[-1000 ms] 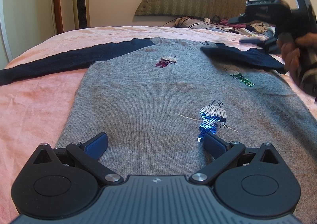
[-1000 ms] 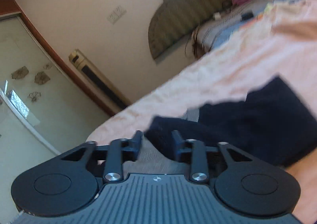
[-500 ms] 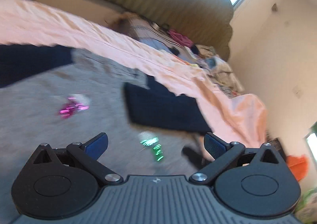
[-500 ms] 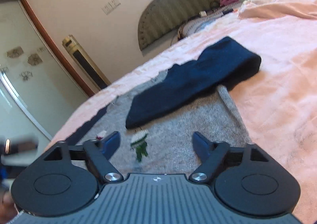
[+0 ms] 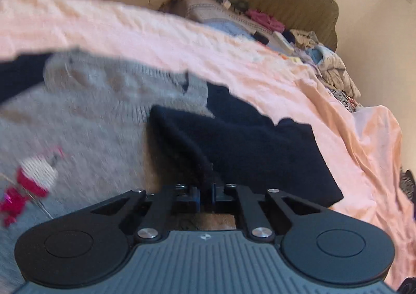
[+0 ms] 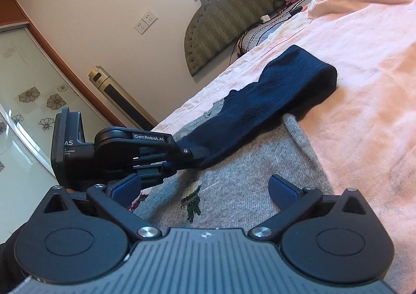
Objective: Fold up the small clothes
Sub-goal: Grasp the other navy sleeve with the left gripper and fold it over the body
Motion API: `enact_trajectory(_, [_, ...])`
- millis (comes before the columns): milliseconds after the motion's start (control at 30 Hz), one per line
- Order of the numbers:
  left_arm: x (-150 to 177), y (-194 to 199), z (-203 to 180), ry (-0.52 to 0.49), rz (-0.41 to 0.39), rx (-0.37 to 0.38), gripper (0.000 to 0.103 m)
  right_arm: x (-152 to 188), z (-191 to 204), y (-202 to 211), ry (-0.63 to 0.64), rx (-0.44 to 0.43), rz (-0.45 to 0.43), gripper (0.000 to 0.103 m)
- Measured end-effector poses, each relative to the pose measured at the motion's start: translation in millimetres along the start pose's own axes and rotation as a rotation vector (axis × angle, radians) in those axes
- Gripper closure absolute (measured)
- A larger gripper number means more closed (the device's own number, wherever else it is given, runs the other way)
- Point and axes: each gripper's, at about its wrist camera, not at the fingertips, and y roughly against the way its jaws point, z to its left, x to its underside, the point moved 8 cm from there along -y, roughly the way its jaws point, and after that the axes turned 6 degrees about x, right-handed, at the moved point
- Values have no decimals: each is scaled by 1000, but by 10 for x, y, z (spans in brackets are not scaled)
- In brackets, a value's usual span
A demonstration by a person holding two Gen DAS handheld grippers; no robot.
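Note:
A grey knit sweater (image 5: 91, 125) with navy sleeves lies flat on the bed. Its right navy sleeve (image 5: 247, 143) is folded in over the chest. My left gripper (image 5: 206, 190) is closing its jaws, and they pinch the end of that sleeve. In the right wrist view the left gripper (image 6: 197, 153) grips the sleeve (image 6: 273, 96) just above the grey body (image 6: 247, 164). My right gripper (image 6: 205, 185) hovers open over the sweater near a green sequin figure (image 6: 192, 200), with nothing between its fingers. A pink sequin figure (image 5: 33, 177) shows at the left.
A pink sheet (image 5: 182, 34) covers the bed. Loose clothes (image 5: 325, 60) and cables lie piled by the padded headboard (image 6: 221, 21). A gold tower unit (image 6: 122, 96) and a glass wardrobe door (image 6: 26, 86) stand beyond the bed's far side.
My left gripper swung from the sweater's hem to the folded navy sleeve and shut on its end. My right gripper let go of that sleeve, opened wide and drew back.

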Motion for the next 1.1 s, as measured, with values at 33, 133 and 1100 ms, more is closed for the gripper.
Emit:
enact_trajectory(33, [-55,103,-28,-40,-43,-14,96,1,-3,5,-1,-1,-1,0])
enact_trajectory(133, [-220,477,33,-96,-133,-49,96,1,6,4,1,0,-1,0])
enact_trajectory(1100, [32,470,799,1,-118,-109,27,-526,-7,-1400,554,422,137,0])
